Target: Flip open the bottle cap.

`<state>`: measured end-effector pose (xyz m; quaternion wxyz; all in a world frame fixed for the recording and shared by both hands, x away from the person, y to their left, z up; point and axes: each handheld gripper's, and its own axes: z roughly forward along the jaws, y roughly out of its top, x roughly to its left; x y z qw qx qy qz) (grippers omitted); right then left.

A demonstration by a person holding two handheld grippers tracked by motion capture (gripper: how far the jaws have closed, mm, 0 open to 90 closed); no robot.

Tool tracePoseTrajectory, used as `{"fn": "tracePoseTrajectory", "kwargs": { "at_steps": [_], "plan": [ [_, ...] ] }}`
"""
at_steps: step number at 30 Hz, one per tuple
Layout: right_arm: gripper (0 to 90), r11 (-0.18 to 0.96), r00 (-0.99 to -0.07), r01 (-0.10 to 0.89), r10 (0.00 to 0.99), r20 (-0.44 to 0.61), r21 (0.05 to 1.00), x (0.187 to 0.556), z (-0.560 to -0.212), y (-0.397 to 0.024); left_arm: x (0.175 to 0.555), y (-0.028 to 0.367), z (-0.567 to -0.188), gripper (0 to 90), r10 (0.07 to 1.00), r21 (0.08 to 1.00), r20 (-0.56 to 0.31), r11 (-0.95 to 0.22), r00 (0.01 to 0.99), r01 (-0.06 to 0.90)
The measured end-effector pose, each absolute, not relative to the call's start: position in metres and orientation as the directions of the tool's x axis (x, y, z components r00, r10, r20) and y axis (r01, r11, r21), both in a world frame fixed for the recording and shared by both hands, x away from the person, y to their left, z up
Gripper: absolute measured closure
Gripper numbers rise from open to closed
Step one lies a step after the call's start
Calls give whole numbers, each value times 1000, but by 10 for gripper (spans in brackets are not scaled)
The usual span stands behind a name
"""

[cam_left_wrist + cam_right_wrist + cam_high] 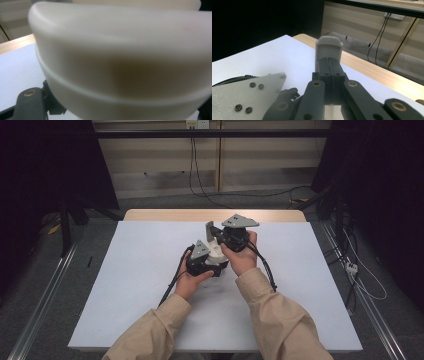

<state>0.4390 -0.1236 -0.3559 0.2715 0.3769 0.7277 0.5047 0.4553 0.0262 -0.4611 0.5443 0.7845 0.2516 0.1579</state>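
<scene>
Over mid-worktop (150,270) your left tool (212,262) is clamped on a cream container (120,62). Your right tool (329,75) is pressed together, apparently empty. Whatever follows remains undone.

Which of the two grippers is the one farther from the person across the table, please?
The right gripper, its jaws shut; the left gripper sits nearer, gripping the white object.

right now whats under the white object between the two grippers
Under the white object shows the white table cover, with a strip of wooden table edge behind. Its underside and contact with the table are hidden by the hands.
</scene>
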Motion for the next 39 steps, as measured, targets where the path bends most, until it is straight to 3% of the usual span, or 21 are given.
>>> {"fn": "tracePoseTrajectory", "kwargs": {
  "at_steps": [39],
  "plan": [
    [900, 228, -576, 283, 817, -25, 931, 456, -361, -117, 455, 26, -461, 186, 573, 933, -17, -286, 820, 220]
  ]
}}
